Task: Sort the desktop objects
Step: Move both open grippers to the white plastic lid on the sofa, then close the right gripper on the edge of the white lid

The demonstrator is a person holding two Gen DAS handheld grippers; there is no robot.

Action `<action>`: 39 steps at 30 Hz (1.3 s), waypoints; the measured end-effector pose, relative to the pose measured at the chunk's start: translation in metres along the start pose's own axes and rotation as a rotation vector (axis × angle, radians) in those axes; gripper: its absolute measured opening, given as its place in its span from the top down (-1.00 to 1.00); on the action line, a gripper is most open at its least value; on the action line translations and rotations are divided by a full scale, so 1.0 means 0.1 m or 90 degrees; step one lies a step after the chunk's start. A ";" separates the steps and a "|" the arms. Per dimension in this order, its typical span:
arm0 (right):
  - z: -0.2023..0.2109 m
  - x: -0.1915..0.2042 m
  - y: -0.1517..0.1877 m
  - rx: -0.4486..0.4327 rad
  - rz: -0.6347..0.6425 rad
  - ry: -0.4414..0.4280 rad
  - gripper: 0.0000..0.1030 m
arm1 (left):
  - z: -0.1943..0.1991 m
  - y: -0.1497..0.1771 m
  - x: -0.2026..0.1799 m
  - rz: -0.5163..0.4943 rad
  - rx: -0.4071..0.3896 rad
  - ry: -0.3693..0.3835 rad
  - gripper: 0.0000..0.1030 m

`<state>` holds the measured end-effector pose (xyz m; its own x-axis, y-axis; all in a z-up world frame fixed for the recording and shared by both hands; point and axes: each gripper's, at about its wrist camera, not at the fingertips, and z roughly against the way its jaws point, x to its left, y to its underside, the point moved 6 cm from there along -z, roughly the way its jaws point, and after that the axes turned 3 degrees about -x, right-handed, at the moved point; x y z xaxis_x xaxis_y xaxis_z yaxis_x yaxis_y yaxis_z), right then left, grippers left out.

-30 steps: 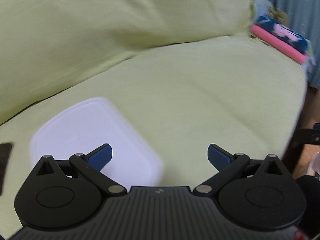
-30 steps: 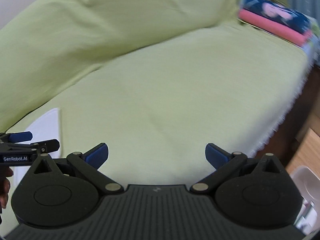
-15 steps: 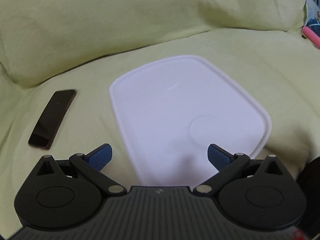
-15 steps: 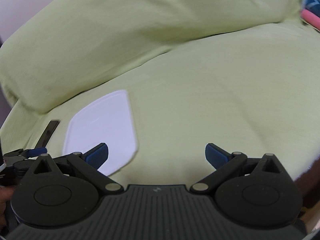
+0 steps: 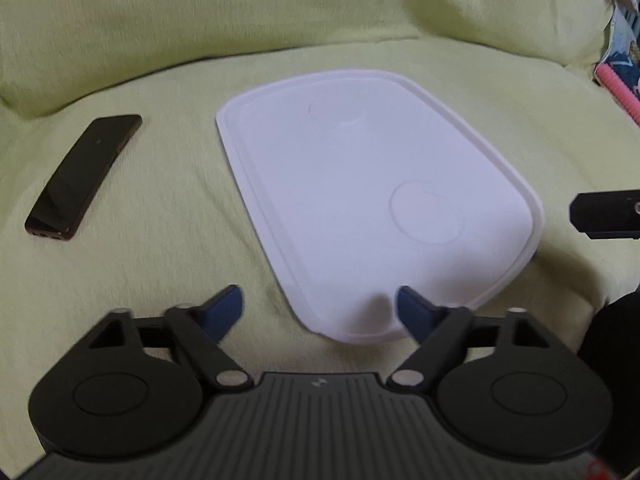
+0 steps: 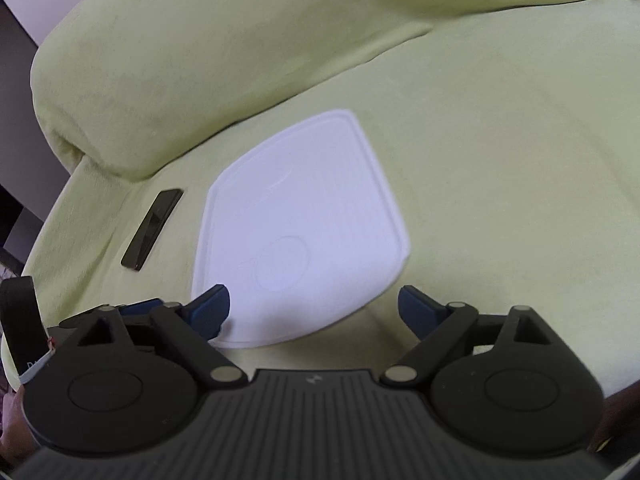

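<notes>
Flat white rounded-rectangle plastic lid (image 5: 372, 208) lies on the green cushion (image 5: 168, 264) beside a black phone (image 5: 82, 176); left gripper (image 5: 318, 308) and right gripper (image 6: 314, 308), jaws narrowing, empty, should straddle the near rim squarely before pinching.

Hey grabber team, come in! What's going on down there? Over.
Left gripper and right gripper closing, nothing gripped. White lid flat on green cover. Black phone beside it, nothing blocking.

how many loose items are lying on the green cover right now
2. A white plastic lid lies flat mid-cushion, just ahead of both grippers. A black phone lies apart from it, off its left edge near the backrest. More may lie outside the views.
</notes>
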<state>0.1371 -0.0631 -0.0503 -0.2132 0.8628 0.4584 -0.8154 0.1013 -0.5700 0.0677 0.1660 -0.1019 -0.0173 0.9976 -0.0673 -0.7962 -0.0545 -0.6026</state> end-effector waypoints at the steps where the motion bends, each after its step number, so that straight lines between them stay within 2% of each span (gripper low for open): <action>1: -0.04 0.01 0.00 0.006 -0.002 0.002 -0.74 | -0.01 0.02 -0.01 0.001 0.006 0.004 -0.41; 3: -0.10 -0.01 0.01 0.018 -0.006 0.010 -0.74 | 0.00 0.04 -0.07 0.005 0.009 0.019 -0.31; 7: -0.16 -0.11 -0.03 0.021 -0.017 0.031 -0.74 | 0.03 0.04 -0.24 -0.005 0.009 0.030 -0.31; 9: -0.18 -0.19 -0.05 0.019 -0.028 0.041 -0.74 | 0.04 0.02 -0.36 -0.012 0.004 0.053 -0.31; 17: -0.05 -0.56 -0.21 -0.025 -0.081 0.079 -0.74 | 0.02 -0.06 -1.12 -0.089 -0.012 0.159 -0.31; 22: 0.04 -0.85 -0.26 -0.043 -0.121 0.099 -0.74 | 0.03 -0.18 -1.42 -0.131 -0.034 0.174 -0.34; 25: 0.03 -0.91 -0.26 -0.043 -0.129 0.090 -0.74 | 0.09 -0.24 -1.35 -0.143 -0.049 0.157 -0.42; 28: -0.05 -0.87 -0.25 -0.032 -0.140 0.071 -0.68 | 0.11 -0.27 -1.10 -0.144 -0.055 0.122 -0.51; 30: -0.11 -0.82 -0.23 -0.019 -0.142 0.058 -0.54 | 0.11 -0.26 -0.91 -0.134 -0.050 0.105 -0.54; 35: -0.26 -0.69 -0.17 0.014 -0.141 0.033 -0.39 | 0.09 -0.27 -0.39 -0.089 -0.048 0.041 -0.62; 39: -0.40 -0.62 -0.12 0.037 -0.146 0.029 -0.18 | 0.05 -0.25 -0.11 -0.059 -0.048 0.017 -0.62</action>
<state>0.1822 -0.0976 -0.0991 0.0046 0.8424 0.5389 -0.8695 0.2695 -0.4140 0.0851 0.1565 -0.0817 0.0711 0.9970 -0.0297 -0.7455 0.0334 -0.6657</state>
